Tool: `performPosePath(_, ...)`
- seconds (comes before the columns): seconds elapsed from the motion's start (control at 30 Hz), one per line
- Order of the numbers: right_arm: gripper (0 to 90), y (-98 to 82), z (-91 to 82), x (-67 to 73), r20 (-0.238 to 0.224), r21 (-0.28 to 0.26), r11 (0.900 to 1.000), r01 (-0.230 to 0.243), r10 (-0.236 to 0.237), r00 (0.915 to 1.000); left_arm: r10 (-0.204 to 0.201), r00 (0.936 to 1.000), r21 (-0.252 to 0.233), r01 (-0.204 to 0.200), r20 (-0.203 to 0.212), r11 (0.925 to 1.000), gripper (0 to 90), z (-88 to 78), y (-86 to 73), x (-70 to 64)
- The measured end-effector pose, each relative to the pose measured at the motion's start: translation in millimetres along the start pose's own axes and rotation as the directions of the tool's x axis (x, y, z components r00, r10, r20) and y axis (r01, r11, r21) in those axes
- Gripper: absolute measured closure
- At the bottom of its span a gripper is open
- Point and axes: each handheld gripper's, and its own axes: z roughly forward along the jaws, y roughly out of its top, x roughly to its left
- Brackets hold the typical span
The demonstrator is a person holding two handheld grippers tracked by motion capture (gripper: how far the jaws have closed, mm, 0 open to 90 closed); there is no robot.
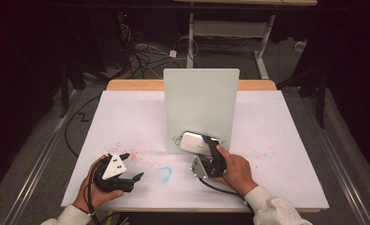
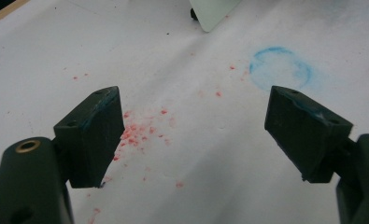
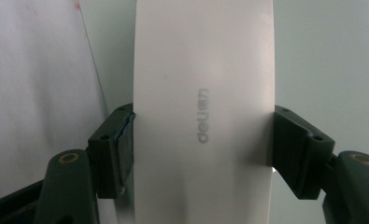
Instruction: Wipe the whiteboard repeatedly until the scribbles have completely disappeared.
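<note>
A pale whiteboard (image 1: 201,103) stands upright in the middle of the table. A white rounded block (image 1: 194,142) marked "deli" lies against its lower edge. My right gripper (image 1: 212,144) is shut on this block (image 3: 203,84), with one pad on each long side, and the right gripper (image 3: 203,149) points at the board's face. My left gripper (image 1: 133,165) rests low at the front left, open and with nothing in it. In the left gripper view, the left gripper (image 2: 196,135) hangs over red specks (image 2: 140,133) on the white cover.
White paper (image 1: 276,154) covers the table. A faint blue ring stain (image 1: 164,173) lies between the two hands, and also shows ahead of the left jaws (image 2: 280,67). Red specks (image 1: 133,155) lie by the left gripper. Cables and table legs stand on the floor behind.
</note>
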Motion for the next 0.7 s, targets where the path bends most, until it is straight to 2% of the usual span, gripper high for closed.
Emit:
performPosePath(0.13, 31.2, 12.2, 5.1, 5.0, 0.007, -0.017, 1.000, -0.006, 0.006, 1.0000, -0.001, 1.0000, 0.000, 0.001, 0.001, 1.0000, 19.0, 0.1, -0.1, 0.1)
performPosePath(0.43, 31.2, 38.0, 13.2, 16.9, 0.010, -0.018, 1.000, -0.015, 0.015, 0.9998, -0.003, 1.0000, -0.003, 0.003, 0.004, 1.0000, 19.0, -0.5, -0.1, 0.2)
performPosePath(0.57, 31.3, 42.7, 14.6, 20.0, 0.021, -0.008, 1.000, -0.012, 0.012, 0.9997, -0.003, 1.0000, -0.004, 0.003, 0.004, 1.0000, 19.0, -0.9, -0.2, 0.2)
performPosePath(0.7, 31.3, 39.6, 13.1, 21.0, 0.011, 0.005, 1.000, -0.006, 0.006, 0.9999, -0.004, 1.0000, -0.006, 0.004, 0.002, 1.0000, 19.0, -2.0, -0.5, 0.7)
